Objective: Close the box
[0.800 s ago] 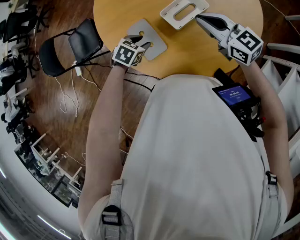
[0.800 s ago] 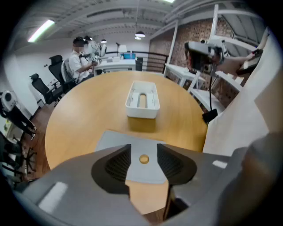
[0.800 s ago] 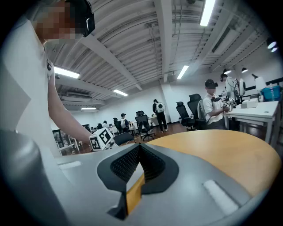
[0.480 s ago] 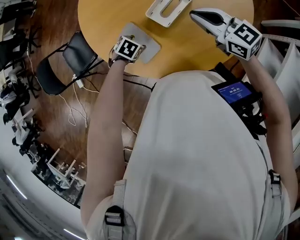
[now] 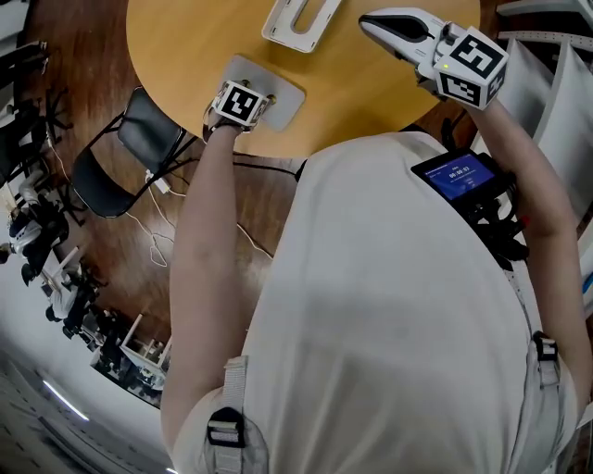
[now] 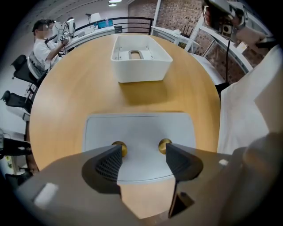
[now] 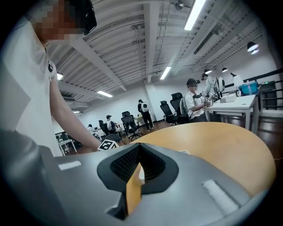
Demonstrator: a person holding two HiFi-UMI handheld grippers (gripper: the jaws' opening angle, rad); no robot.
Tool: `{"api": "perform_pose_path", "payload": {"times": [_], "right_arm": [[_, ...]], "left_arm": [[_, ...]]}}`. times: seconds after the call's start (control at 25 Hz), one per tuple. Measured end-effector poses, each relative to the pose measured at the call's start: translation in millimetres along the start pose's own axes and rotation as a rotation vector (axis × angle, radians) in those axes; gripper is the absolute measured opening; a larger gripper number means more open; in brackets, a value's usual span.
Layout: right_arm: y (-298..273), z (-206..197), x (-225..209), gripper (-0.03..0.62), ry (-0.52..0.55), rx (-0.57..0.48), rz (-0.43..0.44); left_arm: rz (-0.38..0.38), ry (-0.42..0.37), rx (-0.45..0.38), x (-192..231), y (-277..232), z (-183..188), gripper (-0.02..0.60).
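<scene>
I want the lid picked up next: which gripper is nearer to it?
Left. The left gripper hangs directly over the lid, jaws apart; the right gripper is away to the side, nearer the box.

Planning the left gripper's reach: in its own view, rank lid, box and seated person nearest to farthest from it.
1. Lid, right under the fingers.
2. Box, ahead, mid-table.
3. Seated person, far left, beyond the table.
</scene>
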State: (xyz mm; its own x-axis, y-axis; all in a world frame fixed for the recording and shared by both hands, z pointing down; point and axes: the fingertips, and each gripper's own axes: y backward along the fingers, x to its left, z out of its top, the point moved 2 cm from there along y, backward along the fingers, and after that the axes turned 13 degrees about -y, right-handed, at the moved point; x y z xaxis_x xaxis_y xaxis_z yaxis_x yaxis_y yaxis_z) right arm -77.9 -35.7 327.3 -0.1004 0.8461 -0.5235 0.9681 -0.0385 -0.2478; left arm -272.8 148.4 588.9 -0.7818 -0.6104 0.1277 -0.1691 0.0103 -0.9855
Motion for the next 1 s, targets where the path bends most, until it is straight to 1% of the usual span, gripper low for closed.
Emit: {"api": "perform_pose_path", "payload": {"times": [0.12, 0.24, 0.32, 0.48, 0.64, 0.76, 0.84, 0.92, 1.0], "right_arm": [[3, -1, -2, -0.002, -0.001, -0.001, -0.008], [5, -1, -4, -0.003, -0.001, -0.005, -0.015], [6, -3, -4, -0.002, 0.001, -0.007, -0.018], [8, -10, -5, -0.003, 0.003, 0.0, -0.017], [6, -7, -6, -0.003, 0.003, 0.001, -0.015], [5, -5, -8, -0.003, -0.003, -0.006, -0.016], [4, -3, -8, -0.003, -0.009, -0.013, -0.013], [2, -1, -5, -0.002, -0.008, -0.017, 0.001], [0, 0, -1, -0.002, -0.002, -0.019, 0.017]], "left_arm": [[-0.012, -0.001, 0.0, -3, -8, 2, 0.311], [0.005, 0.017, 0.016, 0, -13, 0, 0.302], [0.012, 0.012, 0.022, 0, -12, 0, 0.299], [0.028, 0.018, 0.018, -3, -14, -2, 0.279], [0.024, 0.009, 0.018, -1, -13, -10, 0.27], [0.028, -0.031, -0.009, -3, -3, -15, 0.271], [0.035, -0.079, -0.033, -5, 15, -13, 0.272], [0.038, -0.165, -0.052, -9, 36, -8, 0.272], [0.022, -0.258, -0.053, -14, 54, -5, 0.272]]}}
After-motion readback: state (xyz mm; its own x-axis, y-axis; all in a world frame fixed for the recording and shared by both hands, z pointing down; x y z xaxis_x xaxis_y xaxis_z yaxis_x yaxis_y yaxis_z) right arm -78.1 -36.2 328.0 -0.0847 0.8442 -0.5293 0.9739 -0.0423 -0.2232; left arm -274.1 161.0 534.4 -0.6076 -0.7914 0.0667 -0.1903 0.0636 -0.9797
